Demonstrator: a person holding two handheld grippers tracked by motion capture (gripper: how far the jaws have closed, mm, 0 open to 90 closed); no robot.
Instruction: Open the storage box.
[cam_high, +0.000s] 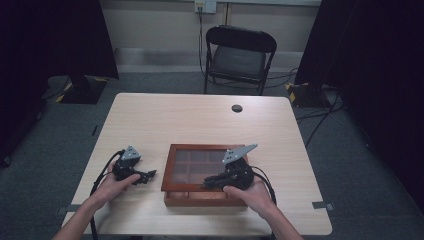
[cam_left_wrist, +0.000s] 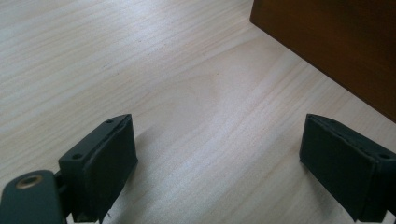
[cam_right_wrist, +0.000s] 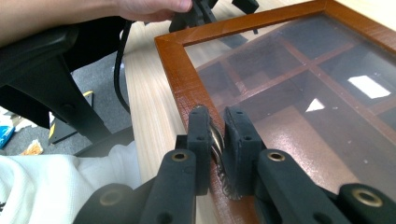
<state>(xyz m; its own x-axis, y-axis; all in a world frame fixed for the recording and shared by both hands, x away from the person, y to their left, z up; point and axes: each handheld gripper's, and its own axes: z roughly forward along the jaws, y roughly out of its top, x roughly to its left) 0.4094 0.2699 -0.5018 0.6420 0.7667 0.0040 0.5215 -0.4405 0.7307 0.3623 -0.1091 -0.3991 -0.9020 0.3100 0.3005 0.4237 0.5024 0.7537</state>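
A brown wooden box (cam_high: 172, 170) with a glass lid over several compartments lies on the table near its front edge. My right gripper (cam_high: 207, 184) reaches in from the right along the box's near edge. In the right gripper view its jaws (cam_right_wrist: 215, 126) are shut on a small shiny metal clasp (cam_right_wrist: 217, 140) on the lid's wooden frame (cam_right_wrist: 180, 70). My left gripper (cam_high: 149, 175) rests low over the table just left of the box, pointing at it. In its own view the left gripper (cam_left_wrist: 217, 140) is open with bare wood between the jaws and the box's side (cam_left_wrist: 336, 42) ahead.
The pale wooden table (cam_high: 200, 120) has a round cable hole (cam_high: 237, 108) near its far edge. A black folding chair (cam_high: 239, 55) stands beyond the table. Dark curtains hang at both sides. Cables trail from both grippers toward the table's near edge.
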